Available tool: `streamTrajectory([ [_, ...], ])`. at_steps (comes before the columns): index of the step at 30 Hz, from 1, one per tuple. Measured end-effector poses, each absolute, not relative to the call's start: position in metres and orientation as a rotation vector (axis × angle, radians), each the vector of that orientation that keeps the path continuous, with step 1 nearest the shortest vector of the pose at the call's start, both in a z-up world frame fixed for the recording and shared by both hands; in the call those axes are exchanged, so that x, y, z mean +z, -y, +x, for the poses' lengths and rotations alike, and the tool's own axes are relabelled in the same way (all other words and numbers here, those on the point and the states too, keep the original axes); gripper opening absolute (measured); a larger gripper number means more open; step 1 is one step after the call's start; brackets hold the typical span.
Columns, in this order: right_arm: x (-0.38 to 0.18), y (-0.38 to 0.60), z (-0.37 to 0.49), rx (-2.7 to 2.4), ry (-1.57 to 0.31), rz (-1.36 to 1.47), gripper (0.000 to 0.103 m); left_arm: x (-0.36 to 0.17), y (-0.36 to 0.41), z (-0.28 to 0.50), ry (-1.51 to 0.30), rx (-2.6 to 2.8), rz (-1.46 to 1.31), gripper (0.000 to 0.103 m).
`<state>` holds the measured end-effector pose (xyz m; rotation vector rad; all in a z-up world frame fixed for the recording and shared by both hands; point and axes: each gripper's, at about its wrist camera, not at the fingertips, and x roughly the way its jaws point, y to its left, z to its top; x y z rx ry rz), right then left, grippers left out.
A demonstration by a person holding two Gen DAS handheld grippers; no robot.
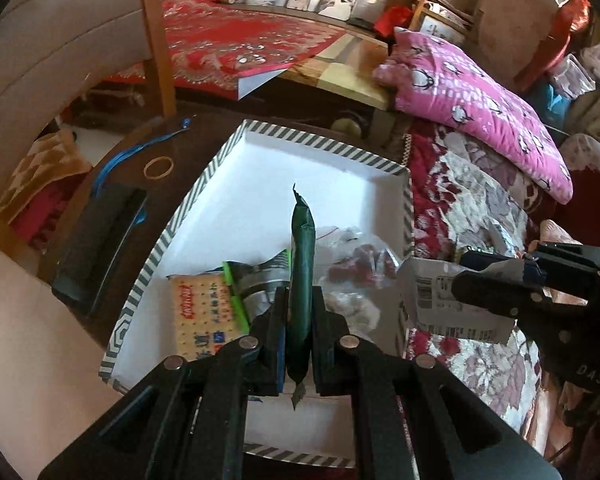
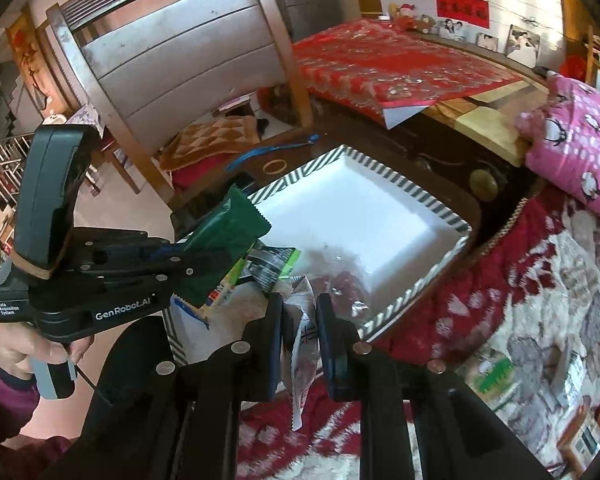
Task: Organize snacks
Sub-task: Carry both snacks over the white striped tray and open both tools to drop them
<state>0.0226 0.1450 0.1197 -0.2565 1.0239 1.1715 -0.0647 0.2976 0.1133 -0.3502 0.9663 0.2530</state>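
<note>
In the left wrist view, the left gripper [image 1: 300, 312] pinches a dark green snack packet [image 1: 302, 264] edge-on between its pads, holding it over the near part of a white box [image 1: 324, 160] with a grey-striped rim. Inside the box, near its front, lie a cracker pack [image 1: 202, 312], a green-and-silver packet [image 1: 256, 280] and a clear bag of reddish snacks [image 1: 352, 268]. At the right edge the right gripper [image 1: 456, 284] clamps a white packet [image 1: 440, 300] printed with a barcode, just outside the box's right wall, over a red floral quilt [image 1: 472, 208]. A rubber band [image 1: 159, 167] lies on the dark table [image 1: 140, 152] left of the box.

In the right wrist view, the right gripper [image 2: 299, 320] has its jaws closed on the white packet [image 2: 302, 360], which hangs edge-on just beside the box's [image 2: 356, 200] near corner. At left, a person's hand [image 2: 16, 348] grips the handle of the left gripper [image 2: 204, 264], whose jaws clamp the green packet [image 2: 224, 240] above the box's near-left edge. More packets [image 2: 496, 376] lie on the quilt [image 2: 540, 280] at right.
</note>
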Motion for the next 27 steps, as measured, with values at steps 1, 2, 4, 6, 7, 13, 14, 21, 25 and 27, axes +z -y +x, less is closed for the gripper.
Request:
streamTrajectory([
  [1,0.119,-0.148,0.022,1.178,-1.027,-0.256,0.018,0.113,-0.299,-0.065,-0.967,0.255,-0.352,0.009],
  [2,0.117,-0.15,0.022,1.181,-1.03,-0.255,0.018,0.111,-0.301,-0.065,-0.969,0.258,-0.356,0.009],
  [4,0.114,-0.158,0.021,1.193,-1.041,-0.251,0.018,0.109,-0.303,-0.065,-0.973,0.264,-0.36,0.009],
  [6,0.11,-0.164,0.022,1.199,-1.05,-0.251,0.018,0.107,-0.306,-0.065,-0.975,0.272,-0.361,0.009],
  [7,0.108,-0.168,0.021,1.204,-1.056,-0.25,0.018,0.106,-0.308,-0.066,-0.976,0.279,-0.36,0.009],
  [13,0.096,-0.184,0.019,1.243,-1.091,-0.196,0.018,0.1,-0.317,-0.066,-0.985,0.302,-0.37,0.009],
  [14,0.093,-0.187,0.02,1.252,-1.102,-0.177,0.018,0.098,-0.319,-0.066,-0.986,0.306,-0.373,0.009],
  [21,0.071,-0.2,0.029,1.264,-1.175,-0.058,0.018,0.093,-0.322,-0.064,-0.996,0.335,-0.357,0.009],
  [25,0.055,-0.197,0.038,1.216,-1.206,-0.008,0.021,0.092,-0.323,-0.062,-0.996,0.354,-0.35,0.01],
  [27,0.053,-0.191,0.04,1.202,-1.197,0.001,0.022,0.092,-0.323,-0.062,-0.995,0.363,-0.346,0.018],
])
